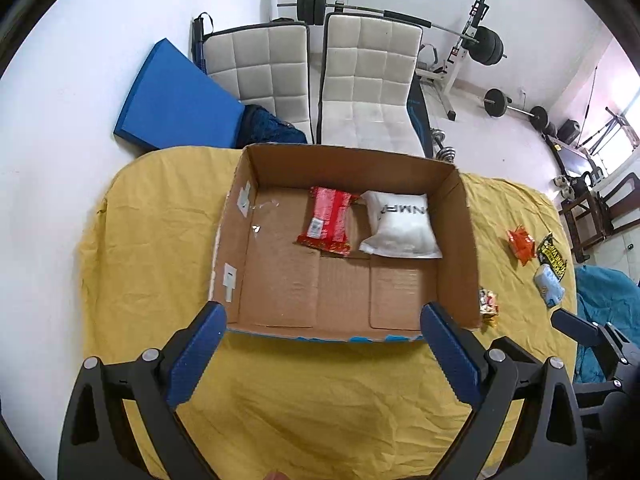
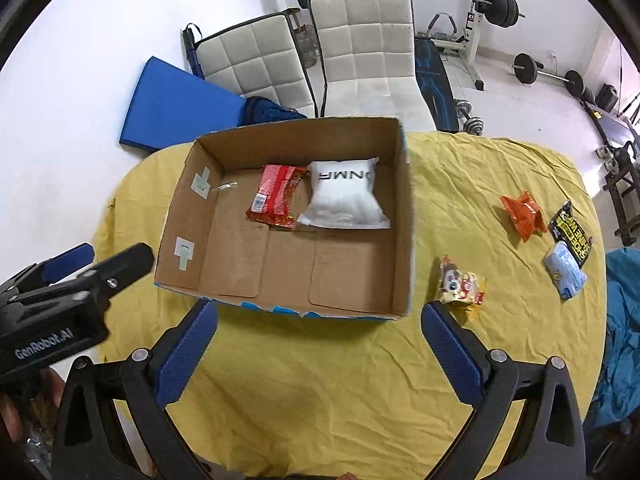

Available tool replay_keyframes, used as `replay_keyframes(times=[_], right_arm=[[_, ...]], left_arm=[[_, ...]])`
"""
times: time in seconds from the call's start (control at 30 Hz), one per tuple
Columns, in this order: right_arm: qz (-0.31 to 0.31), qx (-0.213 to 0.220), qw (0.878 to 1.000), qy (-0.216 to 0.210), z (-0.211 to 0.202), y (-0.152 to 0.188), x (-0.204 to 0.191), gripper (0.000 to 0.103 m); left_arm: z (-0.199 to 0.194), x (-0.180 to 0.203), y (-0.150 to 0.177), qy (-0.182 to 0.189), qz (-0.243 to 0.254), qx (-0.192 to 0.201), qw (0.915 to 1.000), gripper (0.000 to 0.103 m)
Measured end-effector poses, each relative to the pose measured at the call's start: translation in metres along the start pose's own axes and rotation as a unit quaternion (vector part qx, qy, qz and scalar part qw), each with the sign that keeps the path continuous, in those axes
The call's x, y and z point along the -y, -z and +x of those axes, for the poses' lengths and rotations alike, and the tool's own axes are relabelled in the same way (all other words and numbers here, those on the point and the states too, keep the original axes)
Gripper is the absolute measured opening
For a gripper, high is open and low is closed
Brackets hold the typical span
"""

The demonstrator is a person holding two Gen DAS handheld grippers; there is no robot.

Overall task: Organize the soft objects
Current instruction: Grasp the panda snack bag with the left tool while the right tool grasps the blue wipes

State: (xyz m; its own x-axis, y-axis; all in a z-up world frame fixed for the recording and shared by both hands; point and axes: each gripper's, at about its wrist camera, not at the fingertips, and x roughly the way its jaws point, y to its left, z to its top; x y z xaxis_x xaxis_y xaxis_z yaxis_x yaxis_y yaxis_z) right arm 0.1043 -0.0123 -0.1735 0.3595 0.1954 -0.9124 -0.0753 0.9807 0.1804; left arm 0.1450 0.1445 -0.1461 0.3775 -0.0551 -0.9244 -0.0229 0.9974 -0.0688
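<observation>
**Both grippers empty above the near table edge; two packets boxed, four loose**

Left gripper: fingers spread wide, nothing between them. It hangs over the yellow tablecloth, its fingertips framing the near wall of the cardboard box. No packet lies between or touches the pads.

Cardboard box: open-topped, on the cloth at table centre. Inside, against the far wall, a red snack packet lies flat, and just to its right a white pillow pouch with dark lettering; the two touch or slightly overlap at their adjoining edges. Remaining box floor is bare cardboard.

Right gripper: fingers likewise released and wide apart, holding nothing. Its left pad stands before the box's near wall; its right pad sits just below a small cartoon-printed packet, which lies on the cloth beside the box's right wall, outside the finger gap.

Further right on the cloth, well apart from both grippers: an orange crumpled packet, a black packet with yellow lettering, and a light blue pouch touching the black one.
</observation>
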Motion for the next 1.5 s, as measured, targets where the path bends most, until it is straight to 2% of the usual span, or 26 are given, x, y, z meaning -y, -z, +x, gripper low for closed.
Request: replay_keyframes(times=[0.1,0.23,0.4,0.53,0.63,0.67,0.73,0.83,0.9,0.97,1.0,1.07,1.13,1.2,1.27,1.33,1.5], right_arm=[[0.018,-0.001,1.0,0.001,-0.01,0.004,0.03,0.103],[0.053,-0.006,0.998,0.022,-0.023,0.011,0.096,0.103],[0.087,-0.018,0.993,0.084,-0.033,0.021,0.2,0.103],[0.093,-0.056,0.989,0.105,-0.022,0.02,0.282,0.103],[0.091,-0.068,0.986,0.12,-0.012,0.015,0.333,0.103],[0.088,-0.07,0.986,0.124,-0.009,0.013,0.345,0.103],[0.091,-0.081,0.985,0.122,0.004,0.009,0.375,0.103],[0.089,-0.084,0.987,0.105,0.026,0.003,0.408,0.103],[0.071,-0.101,0.987,0.103,0.046,-0.002,0.424,0.103],[0.053,-0.124,0.986,0.097,0.07,-0.008,0.432,0.103],[0.043,-0.138,0.985,0.092,0.083,-0.01,0.433,0.103],[0.024,-0.162,0.982,0.09,0.109,-0.014,0.439,0.102],[0.002,-0.185,0.978,0.095,0.134,-0.019,0.443,0.096],[-0.009,-0.2,0.976,0.091,0.153,-0.022,0.447,0.081],[-0.005,-0.218,0.973,0.079,0.17,-0.023,0.451,0.07],[0.009,-0.225,0.972,0.07,0.178,-0.023,0.455,0.069],[0.057,-0.229,0.97,0.059,0.175,-0.015,0.46,0.051]], left_arm=[[-0.005,0.021,0.0,0.011,0.004,0.0,0.9999,0.1],[-0.001,0.071,-0.002,0.028,0.034,-0.011,0.999,0.1],[0.024,0.159,-0.001,0.037,0.106,-0.034,0.9931,0.1],[0.075,0.235,0.003,0.033,0.17,-0.095,0.9802,0.1],[0.11,0.273,0.006,0.028,0.195,-0.137,0.9709,0.1],[0.124,0.282,0.007,0.013,0.193,-0.16,0.968,0.1],[0.148,0.293,0.009,0.025,0.165,-0.187,0.9682,0.1],[0.181,0.295,0.015,0.062,0.077,-0.243,0.965,0.099],[0.196,0.297,0.019,0.074,0.027,-0.261,0.962,0.097],[0.212,0.297,0.021,0.077,-0.013,-0.269,0.9601,0.087],[0.216,0.298,0.022,0.073,-0.022,-0.269,0.9602,0.086],[0.228,0.298,0.024,0.074,-0.042,-0.276,0.9573,0.076],[0.24,0.297,0.027,0.075,-0.068,-0.288,0.9524,0.076],[0.251,0.296,0.029,0.076,-0.087,-0.296,0.948,0.076],[0.264,0.292,0.031,0.076,-0.114,-0.307,0.9419,0.076],[0.273,0.287,0.031,0.075,-0.134,-0.313,0.9373,0.078],[0.292,0.283,0.025,0.06,-0.168,-0.311,0.9334,0.077]])
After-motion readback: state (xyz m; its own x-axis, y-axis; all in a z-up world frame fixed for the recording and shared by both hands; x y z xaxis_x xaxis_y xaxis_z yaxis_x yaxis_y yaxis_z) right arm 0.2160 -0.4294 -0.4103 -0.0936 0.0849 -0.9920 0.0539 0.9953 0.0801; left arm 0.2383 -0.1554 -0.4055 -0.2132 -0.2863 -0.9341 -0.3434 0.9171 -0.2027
